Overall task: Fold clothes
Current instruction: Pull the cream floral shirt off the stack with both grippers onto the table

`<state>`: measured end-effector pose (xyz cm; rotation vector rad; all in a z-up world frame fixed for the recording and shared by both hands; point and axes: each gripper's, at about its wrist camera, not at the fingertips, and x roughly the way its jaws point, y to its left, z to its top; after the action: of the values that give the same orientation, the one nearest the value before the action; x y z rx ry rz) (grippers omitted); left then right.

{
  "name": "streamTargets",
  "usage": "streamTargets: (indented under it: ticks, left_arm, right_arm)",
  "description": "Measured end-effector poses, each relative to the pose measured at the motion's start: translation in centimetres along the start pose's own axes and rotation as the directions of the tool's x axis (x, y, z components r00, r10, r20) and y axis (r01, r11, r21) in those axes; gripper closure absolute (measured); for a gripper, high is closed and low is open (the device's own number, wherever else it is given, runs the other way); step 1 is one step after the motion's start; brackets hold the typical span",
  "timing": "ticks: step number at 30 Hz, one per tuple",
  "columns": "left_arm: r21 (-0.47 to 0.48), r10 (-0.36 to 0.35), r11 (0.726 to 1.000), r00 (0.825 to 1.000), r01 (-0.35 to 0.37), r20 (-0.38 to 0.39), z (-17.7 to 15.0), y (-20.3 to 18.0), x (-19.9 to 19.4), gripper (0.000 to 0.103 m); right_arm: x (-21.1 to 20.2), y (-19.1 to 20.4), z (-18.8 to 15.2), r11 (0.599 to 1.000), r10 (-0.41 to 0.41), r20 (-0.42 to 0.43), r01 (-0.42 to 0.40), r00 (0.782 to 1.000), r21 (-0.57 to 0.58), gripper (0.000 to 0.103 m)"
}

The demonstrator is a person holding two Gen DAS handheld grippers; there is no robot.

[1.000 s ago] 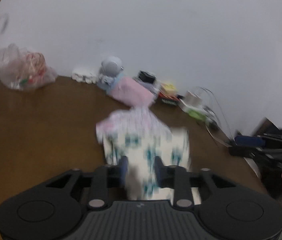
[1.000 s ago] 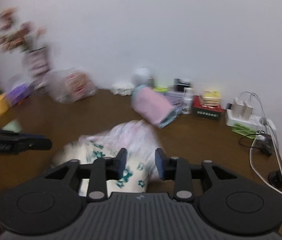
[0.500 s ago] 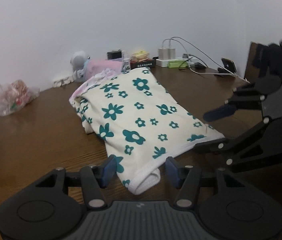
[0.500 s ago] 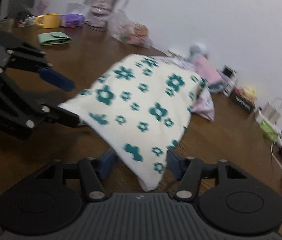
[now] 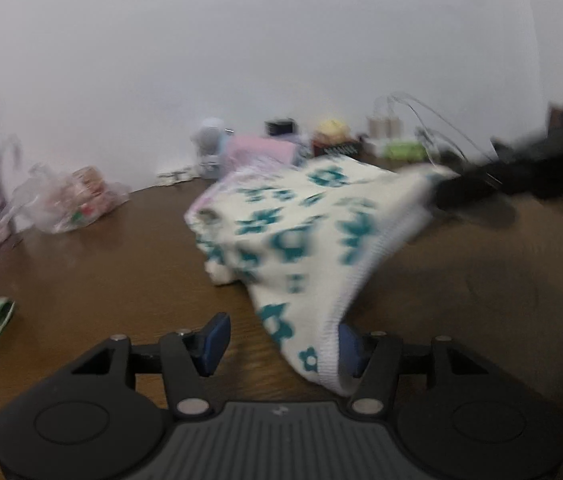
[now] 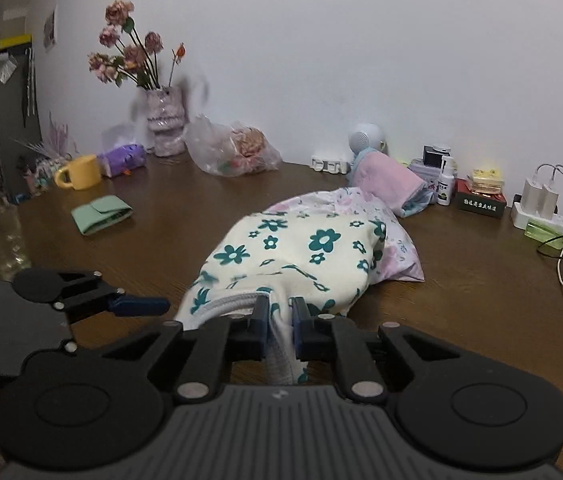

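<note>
A white garment with teal flowers (image 6: 301, 248) lies bunched on the brown table (image 6: 461, 280), on top of a pale pink patterned cloth (image 6: 399, 254). My right gripper (image 6: 280, 314) is closing and its pads pinch the garment's ribbed hem. In the left wrist view the garment (image 5: 305, 240) is blurred and stretches up to the right gripper (image 5: 465, 196). My left gripper (image 5: 283, 340) stands open; the hem's near corner hangs against its right finger, unpinched. One blue left finger (image 6: 137, 306) shows beside the hem.
Along the wall stand a rolled pink cloth (image 6: 389, 184), a flower vase (image 6: 165, 124), a plastic bag (image 6: 233, 152), a yellow mug (image 6: 79, 176), small boxes and a power strip with cables (image 6: 541, 216). A folded green cloth (image 6: 101, 218) lies at the left.
The right jaws have shut on the garment's hem. The left jaws have spread wider than a second ago. The garment has gone from lying flat to being pulled up at the right corner.
</note>
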<state>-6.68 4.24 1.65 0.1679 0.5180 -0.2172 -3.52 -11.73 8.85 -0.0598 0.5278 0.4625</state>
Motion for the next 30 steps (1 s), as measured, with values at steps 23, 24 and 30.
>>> streamTargets:
  ticks: [23, 24, 30]
  left_arm:
    - [0.020, -0.048, 0.999, 0.998, 0.047, 0.042, 1.0, 0.7, -5.7, 0.098]
    - [0.029, -0.034, 0.999, 0.999, 0.033, 0.035, 0.8, 0.6, -5.6, 0.098]
    - [0.037, -0.020, 0.999, 1.000, 0.019, 0.020, 0.2, 0.5, -5.3, 0.098]
  right_arm:
    - [2.9, 8.9, -6.5, 0.857, -0.181, 0.097, 0.206, 0.979, -0.472, 0.055]
    - [2.7, 9.0, -6.3, 0.864, -0.167, 0.111, 0.199, 0.980, -0.463, 0.055]
    - [1.7, 9.4, -5.4, 0.886, -0.100, 0.171, 0.165, 0.980, -0.433, 0.054]
